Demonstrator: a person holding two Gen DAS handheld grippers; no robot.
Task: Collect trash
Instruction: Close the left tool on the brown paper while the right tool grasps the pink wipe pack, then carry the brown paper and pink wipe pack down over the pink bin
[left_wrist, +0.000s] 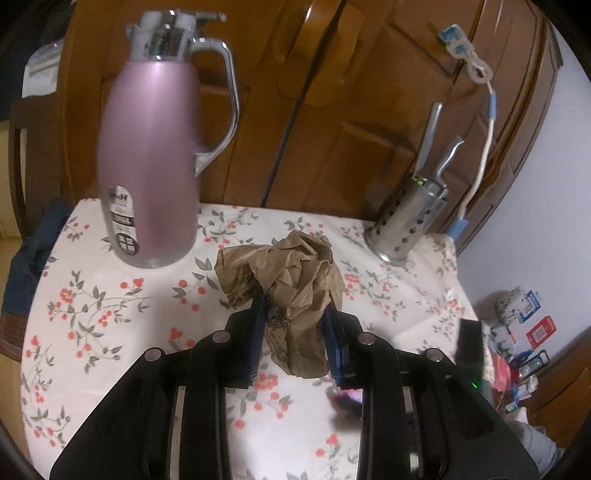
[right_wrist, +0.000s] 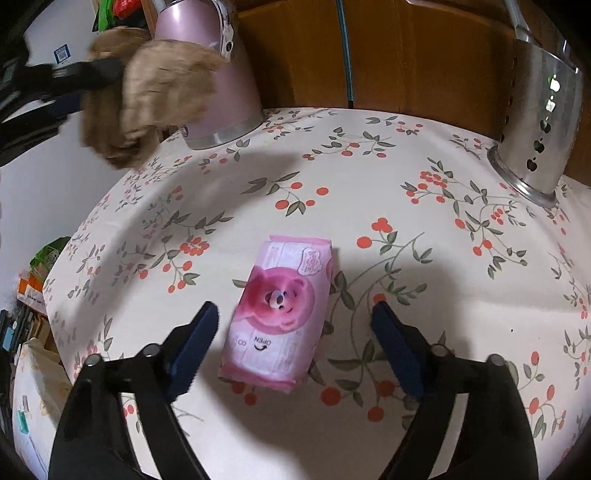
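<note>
Pink tissue pack (right_wrist: 279, 314) sits between the right gripper's (right_wrist: 295, 332) spread fingers: centre, then squeeze its long sides; left gripper (left_wrist: 293, 328) is clamped on crumpled brown paper (left_wrist: 284, 280).

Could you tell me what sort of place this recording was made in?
Most likely a home dining or kitchen corner. A small table under a floral tablecloth stands against wooden cabinet doors. On it are a pink thermos jug and a perforated steel utensil holder with cutlery in it.
</note>
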